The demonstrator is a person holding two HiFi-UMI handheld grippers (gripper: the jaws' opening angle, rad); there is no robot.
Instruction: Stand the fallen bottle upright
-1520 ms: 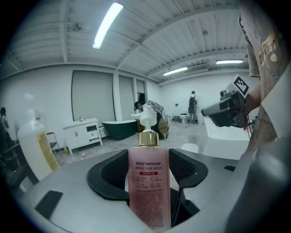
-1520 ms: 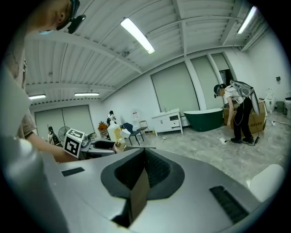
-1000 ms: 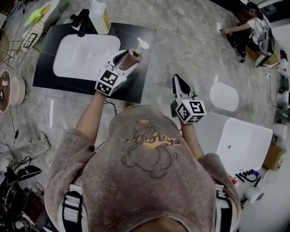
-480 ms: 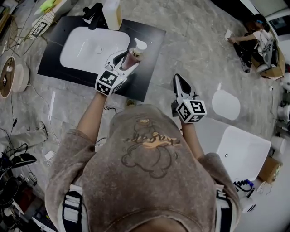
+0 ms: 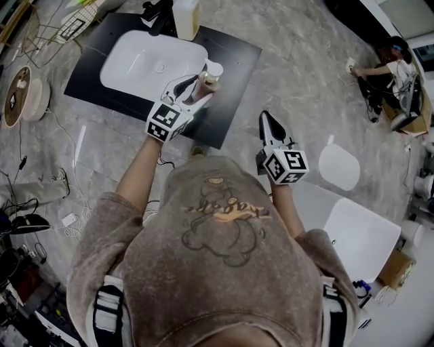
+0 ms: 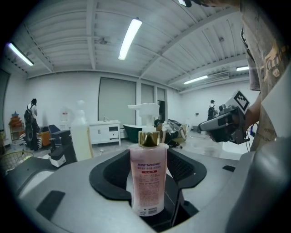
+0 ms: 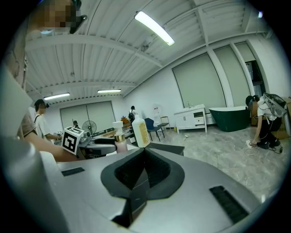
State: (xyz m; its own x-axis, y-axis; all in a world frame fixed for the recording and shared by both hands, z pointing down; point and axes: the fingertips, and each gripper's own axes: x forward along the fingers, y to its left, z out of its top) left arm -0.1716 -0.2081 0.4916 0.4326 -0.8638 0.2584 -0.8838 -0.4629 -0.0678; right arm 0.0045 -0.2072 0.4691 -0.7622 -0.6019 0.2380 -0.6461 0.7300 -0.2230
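Clamping the bottle (image 6: pixel 148 182) upright, left gripper (image 5: pixel 190 89) should next seat it on the black counter (image 5: pixel 234 95); right gripper (image 5: pixel 267 119) shows jaws together, empty.

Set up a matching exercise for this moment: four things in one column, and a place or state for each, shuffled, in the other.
Things:
1. pink bottle
2. right gripper
3. white basin
4. pale yellow bottle

Places or states:
A. fingers together, nothing between them
B. set into the black slab
C. upright between the fingers of the left gripper
D. at the slab's far edge, beside the black tap

Pairs: 1-C, 2-A, 3-B, 4-D
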